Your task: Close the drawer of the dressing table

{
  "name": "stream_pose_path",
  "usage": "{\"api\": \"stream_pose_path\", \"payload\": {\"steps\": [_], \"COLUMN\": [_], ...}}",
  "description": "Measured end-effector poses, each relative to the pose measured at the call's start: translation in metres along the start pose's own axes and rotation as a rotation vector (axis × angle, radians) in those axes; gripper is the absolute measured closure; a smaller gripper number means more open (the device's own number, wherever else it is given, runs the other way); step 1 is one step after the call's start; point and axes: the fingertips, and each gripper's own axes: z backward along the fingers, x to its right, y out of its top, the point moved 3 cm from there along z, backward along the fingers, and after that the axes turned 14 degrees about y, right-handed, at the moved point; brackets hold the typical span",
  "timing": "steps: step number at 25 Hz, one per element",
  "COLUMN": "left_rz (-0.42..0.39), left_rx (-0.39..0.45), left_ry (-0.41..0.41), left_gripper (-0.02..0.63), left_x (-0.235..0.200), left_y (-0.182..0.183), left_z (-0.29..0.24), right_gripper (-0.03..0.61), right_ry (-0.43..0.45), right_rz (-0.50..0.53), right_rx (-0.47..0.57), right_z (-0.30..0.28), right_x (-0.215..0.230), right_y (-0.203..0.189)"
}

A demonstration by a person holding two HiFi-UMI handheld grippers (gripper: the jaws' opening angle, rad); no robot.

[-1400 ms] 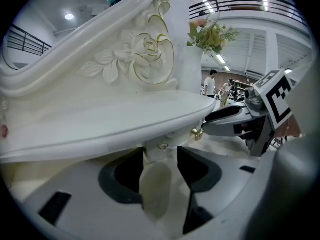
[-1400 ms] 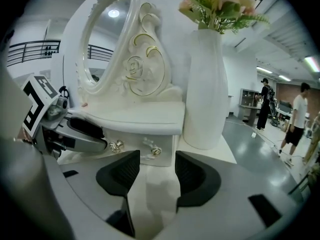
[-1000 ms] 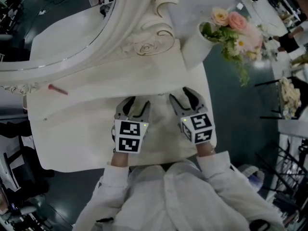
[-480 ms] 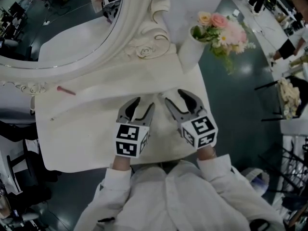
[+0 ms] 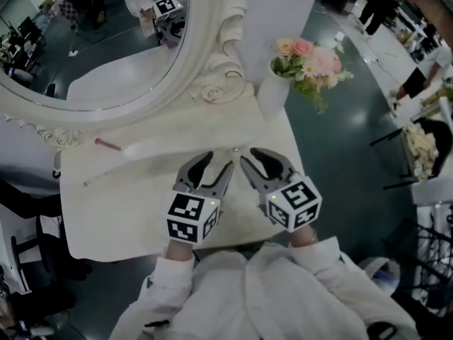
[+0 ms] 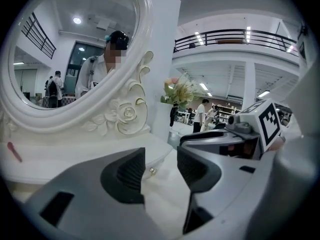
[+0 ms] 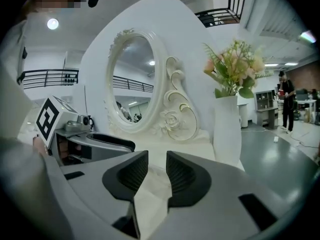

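Observation:
The white dressing table (image 5: pixel 113 211) stands below me, with an oval mirror (image 5: pixel 99 41) at its back. A low tier under the mirror carries a small gold drawer knob (image 6: pixel 152 171), and the front there looks flush. My left gripper (image 5: pixel 212 163) hovers open above the tabletop near the front, with the knob seen beyond its gap (image 6: pixel 161 166). Just to its right, my right gripper (image 5: pixel 256 158) is also open; its jaws have just been closing and nothing is between them (image 7: pixel 157 171). Neither gripper touches anything.
A white vase of pink and cream flowers (image 5: pixel 272 94) stands at the table's back right corner, close to the right gripper's far side. A small pink stick (image 5: pixel 107 144) lies at the back left. People and furniture fill the hall beyond.
Both grippers have lifted up from the tabletop towards the camera. The right gripper's jaws stand narrower than before. Nothing was taken hold of.

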Motion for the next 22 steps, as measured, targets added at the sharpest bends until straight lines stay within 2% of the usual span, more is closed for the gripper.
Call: {"api": "stream_pose_path", "payload": {"steps": [3, 5, 6, 9, 15, 22], "left_rz": [-0.007, -0.009, -0.008, -0.006, -0.068, -0.021], "left_rx": [0.021, 0.037, 0.043, 0.047, 0.006, -0.034], "left_ry": [0.0, 0.035, 0.049, 0.062, 0.037, 0.008], "left_gripper": [0.438, 0.53, 0.548, 0.571, 0.594, 0.604], "left_x": [0.003, 0.0, -0.001, 0.0, 0.014, 0.025], "left_y": [0.008, 0.012, 0.013, 0.013, 0.0, -0.009], "left_z": [0.008, 0.013, 0.016, 0.022, 0.021, 0.025], "right_gripper": [0.485, 0.499, 0.506, 0.532, 0.563, 0.566], "right_ry": [0.023, 0.027, 0.026, 0.028, 0.017, 0.034], "right_rz": [0.018, 0.03, 0.035, 0.043, 0.034, 0.011], "right_rx": [0.021, 0.026, 0.024, 0.006, -0.018, -0.022], "right_z": [0.002, 0.004, 0.006, 0.011, 0.02, 0.027], "right_x": [-0.01, -0.017, -0.02, -0.027, -0.028, -0.035], "right_y": [0.012, 0.017, 0.018, 0.016, 0.002, -0.004]}}
